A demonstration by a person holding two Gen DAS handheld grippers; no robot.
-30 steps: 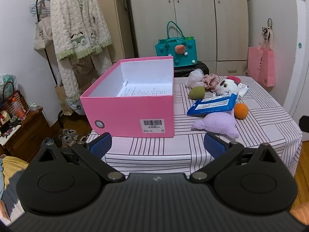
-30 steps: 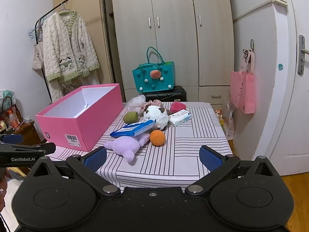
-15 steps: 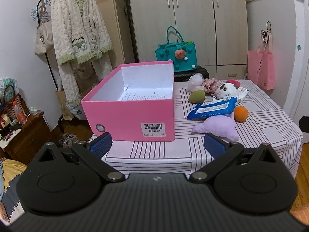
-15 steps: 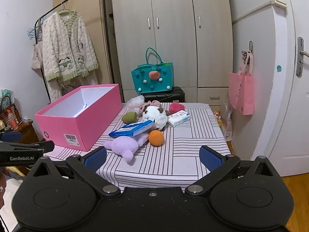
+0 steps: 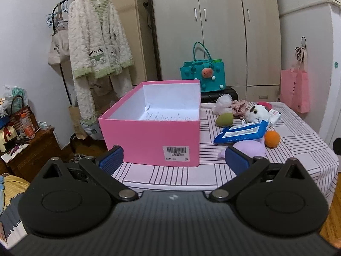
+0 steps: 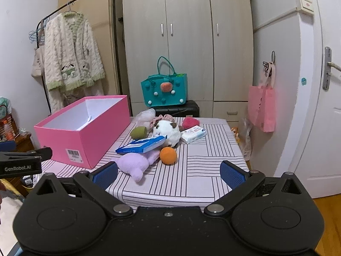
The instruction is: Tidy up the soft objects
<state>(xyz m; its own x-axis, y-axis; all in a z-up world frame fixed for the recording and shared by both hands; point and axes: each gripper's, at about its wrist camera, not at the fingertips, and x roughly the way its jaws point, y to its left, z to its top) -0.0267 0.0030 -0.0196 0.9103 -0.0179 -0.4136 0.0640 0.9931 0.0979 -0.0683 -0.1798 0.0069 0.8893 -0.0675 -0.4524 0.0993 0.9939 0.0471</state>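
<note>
An open pink box [image 5: 149, 136] [image 6: 85, 134] stands on the left of the striped table [image 6: 191, 175]. Right of it lies a pile: a purple plush [image 6: 134, 164] [image 5: 253, 148], an orange ball [image 6: 168, 155] [image 5: 272, 138], a blue wipes pack [image 6: 141, 146] [image 5: 243, 131], a white plush [image 6: 168, 132] [image 5: 256, 112], a green sponge [image 6: 138, 132] [image 5: 223, 120], a red puff [image 6: 189, 122] and a white tissue pack [image 6: 194, 134]. My left gripper [image 5: 173, 162] is open and empty before the box. My right gripper [image 6: 168, 173] is open and empty before the table's near edge.
A teal bag [image 6: 164, 93] sits on a black case behind the table. A pink bag [image 6: 262, 106] hangs on the right wall. A coat rack with a fluffy robe [image 5: 96, 49] and a wooden cabinet [image 5: 27, 149] stand left. My left gripper shows at the right wrist view's left edge [image 6: 21, 162].
Both grippers have drawn back and lifted slightly, so the table sits lower and farther in view. Both stay open and empty. Nothing on the table has moved.
</note>
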